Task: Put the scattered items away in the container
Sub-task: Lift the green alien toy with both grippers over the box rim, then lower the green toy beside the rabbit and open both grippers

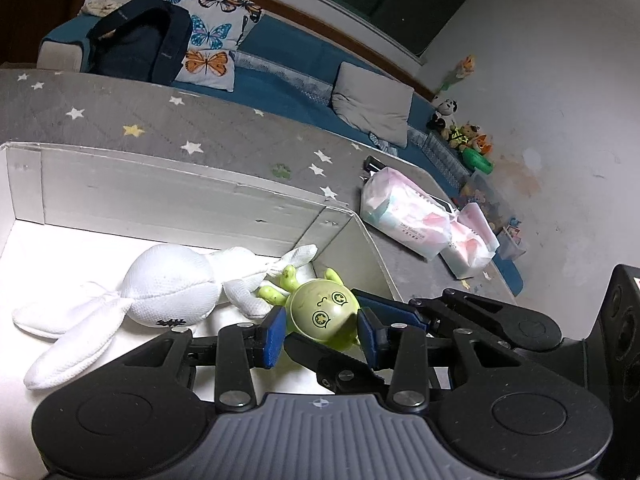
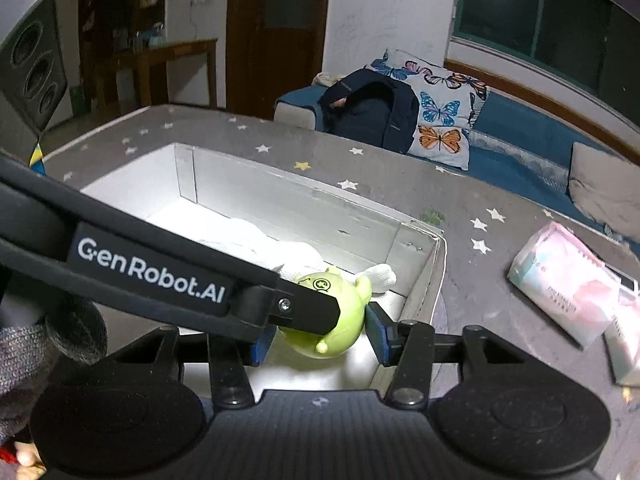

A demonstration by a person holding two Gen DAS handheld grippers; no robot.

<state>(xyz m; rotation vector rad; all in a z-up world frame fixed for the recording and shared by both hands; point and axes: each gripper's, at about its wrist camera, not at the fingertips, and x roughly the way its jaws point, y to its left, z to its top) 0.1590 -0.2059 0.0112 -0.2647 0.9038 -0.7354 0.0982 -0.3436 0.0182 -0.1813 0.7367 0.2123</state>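
A green round toy figure (image 1: pixel 323 313) with star eyes sits between the blue pads of my left gripper (image 1: pixel 320 332), inside the white cardboard box (image 1: pixel 168 196). In the right wrist view the same toy (image 2: pixel 332 320) also lies between the pads of my right gripper (image 2: pixel 320 340), with the left gripper's black arm (image 2: pixel 160 272) crossing in front. Both grippers close around the toy; which one bears it is unclear. A white stuffed rabbit (image 1: pixel 168 292) lies in the box to the left of the toy.
The box stands on a grey star-patterned surface (image 1: pixel 200 128). Two pink and white tissue packs (image 1: pixel 408 216) lie on it right of the box. A blue sofa (image 1: pixel 288 76) with butterfly cushions and a dark bag stands behind.
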